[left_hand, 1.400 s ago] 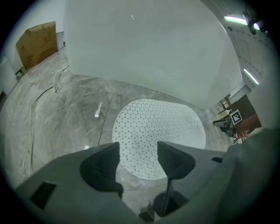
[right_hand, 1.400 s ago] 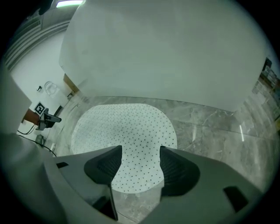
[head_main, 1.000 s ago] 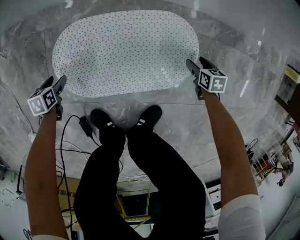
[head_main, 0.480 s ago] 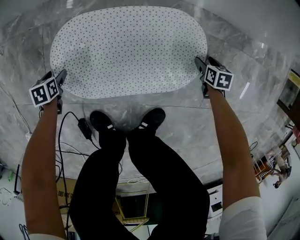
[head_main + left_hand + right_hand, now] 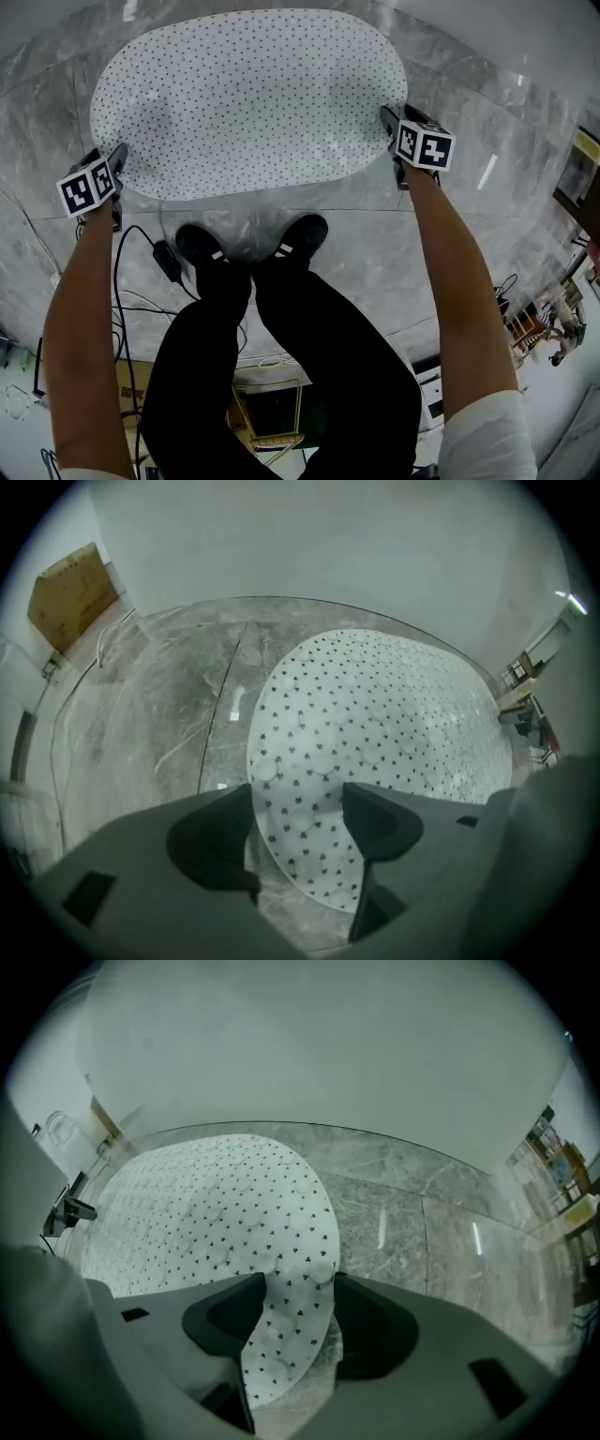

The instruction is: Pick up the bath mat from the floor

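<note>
One bath mat (image 5: 248,98) lies on the floor (image 5: 375,262), an end between each of your two grippers' jaws: left gripper (image 5: 298,803) wide open, right gripper (image 5: 300,1288) closing around the edge.

The bath mat (image 5: 248,98) lies on the floor (image 5: 487,112), with the wall (image 5: 328,546) behind its far edge; the left gripper (image 5: 114,159) is at the mat's left end, jaws apart with the mat's rim between them; the right gripper (image 5: 387,120) is at the mat's right end, jaws closing with the raised rim between them; the person's shoes (image 5: 202,246) stand just before the mat's near edge; a plug (image 5: 170,262) lies beside the left shoe, farther from the mat; in the left gripper view a cardboard box (image 5: 70,592) stands by the wall, well apart from the mat.
</note>
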### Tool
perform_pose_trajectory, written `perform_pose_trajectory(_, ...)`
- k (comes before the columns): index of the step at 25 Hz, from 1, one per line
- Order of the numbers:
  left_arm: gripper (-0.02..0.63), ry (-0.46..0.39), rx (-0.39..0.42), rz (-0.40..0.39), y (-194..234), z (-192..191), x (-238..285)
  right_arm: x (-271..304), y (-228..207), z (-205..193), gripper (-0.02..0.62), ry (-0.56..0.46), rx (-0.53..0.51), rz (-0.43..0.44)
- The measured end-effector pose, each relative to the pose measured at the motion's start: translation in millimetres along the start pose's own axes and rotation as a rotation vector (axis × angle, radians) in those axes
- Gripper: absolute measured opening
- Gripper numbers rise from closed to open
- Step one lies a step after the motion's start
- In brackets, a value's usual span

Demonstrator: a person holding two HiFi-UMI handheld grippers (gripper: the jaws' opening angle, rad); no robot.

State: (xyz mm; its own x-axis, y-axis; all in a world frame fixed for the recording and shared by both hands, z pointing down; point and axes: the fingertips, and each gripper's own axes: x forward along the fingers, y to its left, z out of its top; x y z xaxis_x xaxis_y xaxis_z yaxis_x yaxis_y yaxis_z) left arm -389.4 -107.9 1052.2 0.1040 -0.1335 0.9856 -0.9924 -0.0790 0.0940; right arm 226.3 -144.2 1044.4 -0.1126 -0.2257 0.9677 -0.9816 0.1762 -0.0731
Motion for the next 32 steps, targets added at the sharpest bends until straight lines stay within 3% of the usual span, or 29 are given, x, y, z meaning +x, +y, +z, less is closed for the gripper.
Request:
perform_pose_trajectory(5, 0.278, -0.013, -0.04, 0.0, -4.5, -2.2, 2.9, 0.7, 6.9, -2.4, 0.19, -0.002, 0.015, 0.026)
perform_pose_trajectory(7, 0.256, -0.018, -0.059, -0.001, -2.5, -3.2, -1.0, 2.4, 24.7, -2.4, 0.069, 0.008, 0.003, 0.066)
perform_pose_trajectory(8, 0.236, -0.021, -0.068, -0.01, -3.8, -2.4, -3.0, 2.9, 29.4, -1.2, 0.066, 0.0, 0.022, 0.071)
perform_pose_trajectory(9, 0.198, -0.022, -0.072, -0.029, -9.0, -0.6, -4.2, 1.8, 29.8, 0.9, 0.063, -0.017, 0.059, 0.071)
perform_pose_trajectory(11, 0.062, -0.019, -0.049, -0.081, -28.2, 2.4, -4.5, -6.3, 26.6, 4.3, 0.058, -0.057, 0.123, 0.069)
perform_pose_trajectory(12, 0.038, -0.019, -0.039, -0.092, -34.9, 3.5, -5.2, -11.3, 26.6, 5.1, 0.057, -0.071, 0.133, 0.065)
perform_pose_trajectory(16, 0.031, -0.063, -0.111, -0.118, -33.6, 9.5, -21.4, -34.1, 36.5, 15.0, 0.054, -0.12, 0.141, 0.063)
perform_pose_trajectory(22, 0.031, -0.147, -0.101, -0.251, -62.5, 37.5, -83.0, -93.5, 70.2, 40.5, 0.054, -0.186, 0.124, 0.159)
perform_pose_trajectory(26, 0.028, -0.159, -0.091, -0.33, -87.8, 48.6, -148.8, -155.6, 110.9, 54.9, 0.049, -0.204, 0.108, 0.223)
perform_pose_trajectory(32, 0.026, -0.291, -0.063, -0.444, -117.3, 84.9, -282.1, -276.9, 164.9, 89.9, 0.048, -0.292, 0.05, 0.296)
